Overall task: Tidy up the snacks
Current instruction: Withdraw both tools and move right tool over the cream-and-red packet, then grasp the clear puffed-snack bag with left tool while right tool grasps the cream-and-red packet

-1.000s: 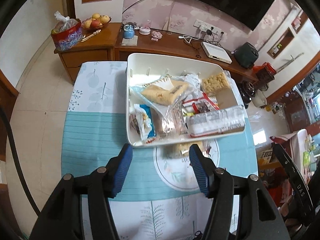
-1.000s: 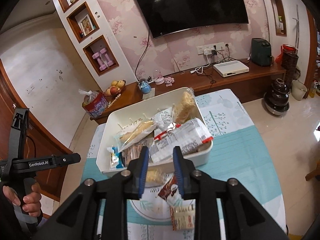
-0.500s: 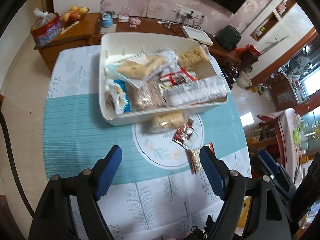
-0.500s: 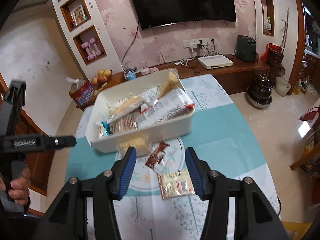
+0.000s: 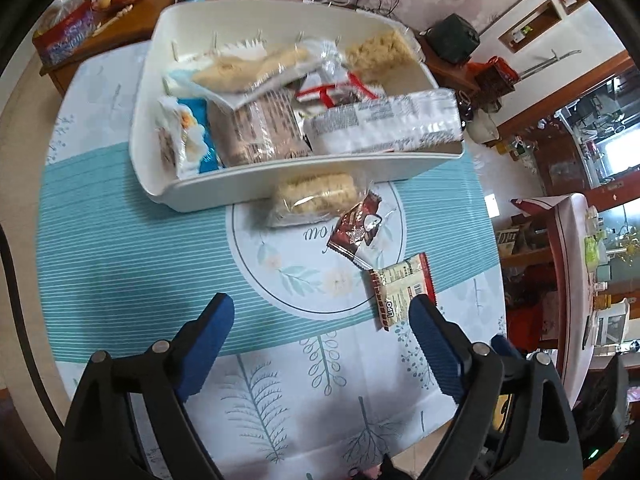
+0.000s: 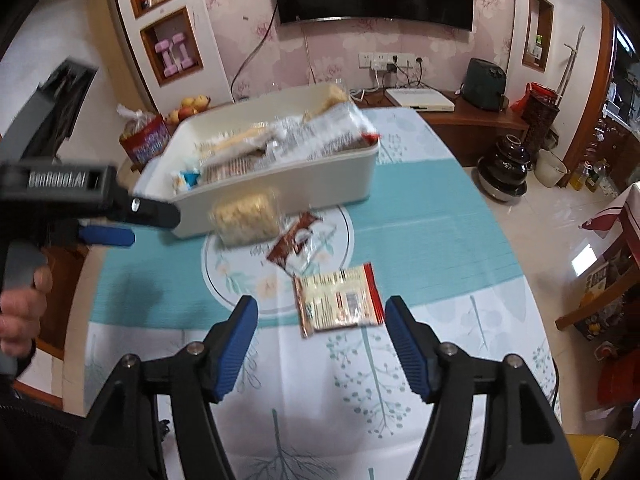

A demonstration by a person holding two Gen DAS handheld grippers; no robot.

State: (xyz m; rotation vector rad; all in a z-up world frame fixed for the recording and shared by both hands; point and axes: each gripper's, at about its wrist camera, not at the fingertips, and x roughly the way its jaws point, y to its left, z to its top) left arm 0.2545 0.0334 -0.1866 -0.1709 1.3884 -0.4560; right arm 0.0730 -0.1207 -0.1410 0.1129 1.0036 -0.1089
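Snacks fill the white bin [image 5: 224,188] on the worktop [image 5: 120,248]: a long white packet [image 5: 384,128] lies along its near right side, a brown printed packet [image 5: 256,132] sits beside it, a blue-and-white packet [image 5: 184,140] stands at the left end, and pale crackers in clear wrap [image 5: 248,68] rest toward the back. Three snacks lie outside it on the leaf-patterned cloth. A clear bag of round crackers [image 5: 316,196] touches the bin's front wall, a dark brown wrapper [image 5: 356,230] lies just beside that bag, and a red-edged cream packet [image 5: 402,288] lies nearer the camera. The left hand-held gripper [image 5: 318,326] hangs above the cloth with its blue fingers spread wide, holding nothing. The right hand-held gripper [image 6: 320,340] is also spread wide, its fingers either side of the red-edged cream packet [image 6: 338,300], not touching it
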